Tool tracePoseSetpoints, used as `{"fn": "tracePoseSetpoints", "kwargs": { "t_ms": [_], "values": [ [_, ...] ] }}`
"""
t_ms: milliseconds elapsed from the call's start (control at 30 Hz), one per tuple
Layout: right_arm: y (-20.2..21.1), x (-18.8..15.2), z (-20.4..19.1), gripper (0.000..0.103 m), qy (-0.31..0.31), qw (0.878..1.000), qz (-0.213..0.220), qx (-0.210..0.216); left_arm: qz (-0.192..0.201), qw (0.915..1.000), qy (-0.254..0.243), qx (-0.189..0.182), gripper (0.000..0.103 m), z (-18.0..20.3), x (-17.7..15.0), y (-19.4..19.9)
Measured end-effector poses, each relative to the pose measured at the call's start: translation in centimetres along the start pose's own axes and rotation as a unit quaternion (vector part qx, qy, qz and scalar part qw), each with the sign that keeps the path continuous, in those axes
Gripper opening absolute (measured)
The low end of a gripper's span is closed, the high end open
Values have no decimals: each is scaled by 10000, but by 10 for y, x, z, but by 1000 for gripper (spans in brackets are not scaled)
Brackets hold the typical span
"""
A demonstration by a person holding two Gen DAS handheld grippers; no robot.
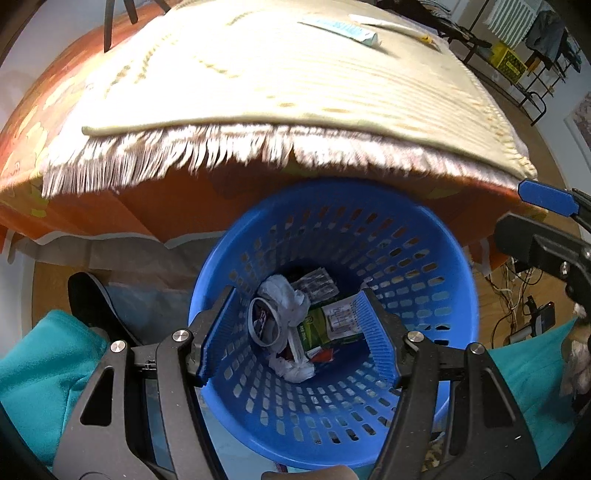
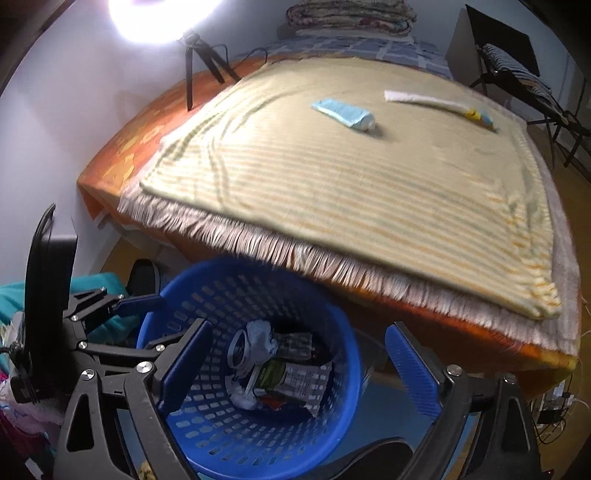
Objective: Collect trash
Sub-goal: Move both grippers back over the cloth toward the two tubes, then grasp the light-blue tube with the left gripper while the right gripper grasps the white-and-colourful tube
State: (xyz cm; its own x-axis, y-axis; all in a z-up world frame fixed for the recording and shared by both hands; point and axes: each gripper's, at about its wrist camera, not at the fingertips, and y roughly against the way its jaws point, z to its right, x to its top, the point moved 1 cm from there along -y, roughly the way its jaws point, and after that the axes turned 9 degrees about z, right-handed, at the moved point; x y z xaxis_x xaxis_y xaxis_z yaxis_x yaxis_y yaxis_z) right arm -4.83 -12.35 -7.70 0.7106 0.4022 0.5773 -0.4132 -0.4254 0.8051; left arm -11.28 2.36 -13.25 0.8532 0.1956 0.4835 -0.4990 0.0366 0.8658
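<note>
The left tongs [image 1: 299,332] sit nearest the lens, their blue ribbed pads apart and empty, hanging just over the mouth of a blue perforated basket [image 1: 424,258]. The right tongs [image 2: 299,365] are also spread wide with nothing between them, above the same basket [image 2: 332,387], whose far side they straddle.

The collected trash lies at the basket's bottom: a crumpled white wad [image 1: 288,299], a pale plastic ring [image 1: 264,321] leaning on it, a green-and-white printed wrapper [image 1: 328,321], a grey foil-like packet [image 1: 317,284] behind it, and a small red scrap [image 1: 321,355]. The wrapper's print is too small and blurred to read.

Still out on the bed are a light blue tube [image 2: 345,114] with a white cap and a long white strip [image 2: 424,99] ending in a yellow bit, well apart from the basket. Lettering on the tube is unreadable.

The bed carries a cream striped blanket [image 2: 332,192] with a fringed edge that overhangs the basket's far rim, laid on an orange sheet [image 2: 122,147]. A lit lamp on a tripod [image 2: 192,62] stands against the pale wall, folded bedding [image 2: 351,16] is stacked at the far end, and cables [image 1: 513,295] lie on the wooden floor. Teal cloth [image 1: 37,369] shows beside the left tongs.
</note>
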Motion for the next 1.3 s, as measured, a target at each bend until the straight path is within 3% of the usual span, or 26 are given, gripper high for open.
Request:
{"fn": "tracePoseSetpoints", "kwargs": {
  "t_ms": [200,333,700,1033,1300],
  "values": [
    [12,18,19,98,110,9998,167,-86,165,9998,-88,-15,68,9,17,12],
    [28,37,39,98,212,9982,567,-51,272,9996,-48,-101,68,16,31,18],
    [45,112,118,98,182,9931,1120,-283,371,9982,-147,-441,68,52,89,7],
    [-2,185,181,97,-168,9963,836,75,526,9971,-29,-547,68,60,160,-19],
    [-51,228,206,84,-247,9977,548,303,473,9967,179,-640,68,56,199,-46]
  ]
}}
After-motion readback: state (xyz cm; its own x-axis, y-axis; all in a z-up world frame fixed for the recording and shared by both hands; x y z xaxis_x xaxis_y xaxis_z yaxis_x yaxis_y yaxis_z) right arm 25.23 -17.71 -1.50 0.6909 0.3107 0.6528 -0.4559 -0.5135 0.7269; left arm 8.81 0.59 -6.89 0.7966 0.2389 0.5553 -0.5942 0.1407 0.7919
